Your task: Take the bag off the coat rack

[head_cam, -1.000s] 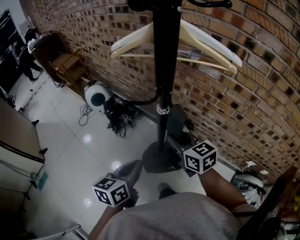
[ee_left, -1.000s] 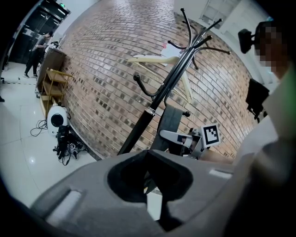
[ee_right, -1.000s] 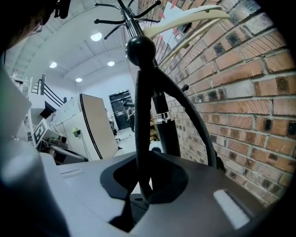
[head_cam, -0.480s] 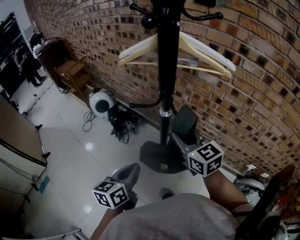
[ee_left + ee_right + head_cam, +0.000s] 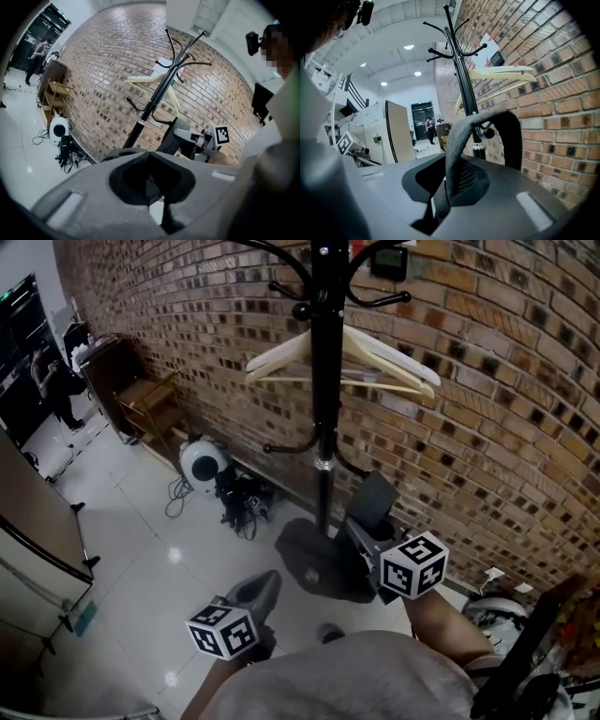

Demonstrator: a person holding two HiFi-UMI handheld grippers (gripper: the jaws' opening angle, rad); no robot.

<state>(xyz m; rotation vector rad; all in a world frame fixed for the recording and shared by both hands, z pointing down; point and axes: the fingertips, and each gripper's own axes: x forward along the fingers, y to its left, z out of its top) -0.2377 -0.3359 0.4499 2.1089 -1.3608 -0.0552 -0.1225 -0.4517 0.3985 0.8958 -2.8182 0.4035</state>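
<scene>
Left of the coat rack (image 5: 323,409) pole, low: left gripper (image 5: 258,585), jaws together, nothing between them. High on the pole: wooden hanger (image 5: 375,351), arms out to both sides. Just right of the pole, low: right gripper (image 5: 356,529), jaws clamped on the grey bag strap (image 5: 372,502). Strap loop stands up close under the rack's lower right hook; on it or off it, can't tell. Rest of the bag not made out.

The coat rack (image 5: 324,427) stands at twelve o'clock before the brick wall (image 5: 487,381), a hanger (image 5: 380,357) on it. Cables (image 5: 239,507) lie on the floor (image 5: 141,549) at ten o'clock of its foot. The right gripper (image 5: 361,535), strap (image 5: 373,501) between its jaws, is at four.
</scene>
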